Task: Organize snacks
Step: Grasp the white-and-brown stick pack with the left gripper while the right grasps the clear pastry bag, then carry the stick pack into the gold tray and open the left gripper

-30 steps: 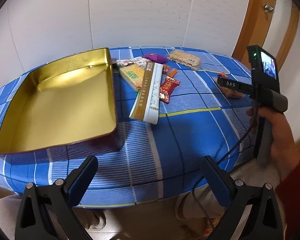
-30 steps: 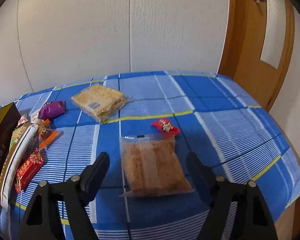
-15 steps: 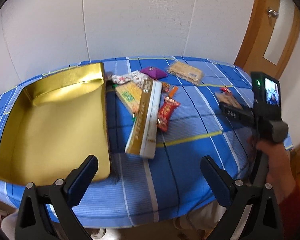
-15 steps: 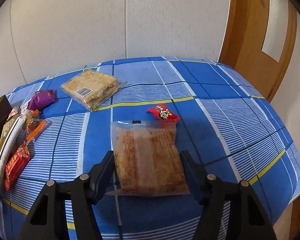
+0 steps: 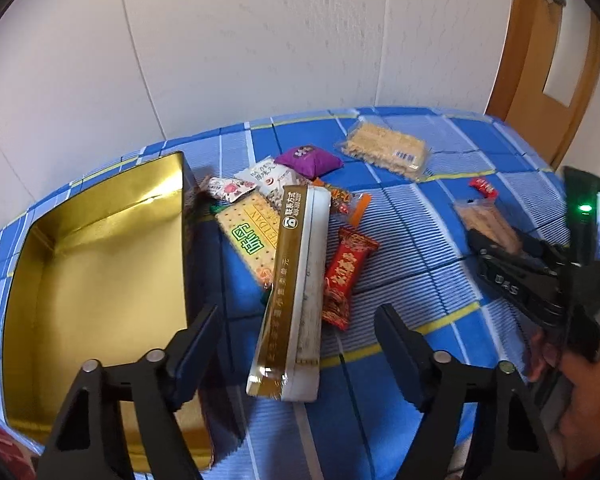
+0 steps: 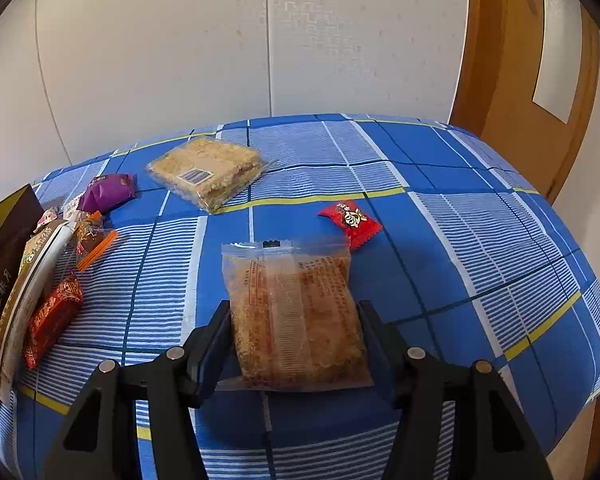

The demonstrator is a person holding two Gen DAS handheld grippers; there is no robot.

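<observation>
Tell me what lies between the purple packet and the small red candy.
In the right wrist view, the clear pack of pale crispy bars lies between the purple packet and the small red candy, slightly farther back; otherwise only checked blue cloth.

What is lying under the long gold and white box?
The long gold and white box rests across a cracker pack with green lettering and overlaps a red wrapper. Anything else beneath it is covered.

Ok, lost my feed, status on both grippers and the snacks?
Right gripper shut on clear cracker packet. Left gripper closing, nothing pinched, over long gold box. Gold tin holds nothing; path clear.
</observation>
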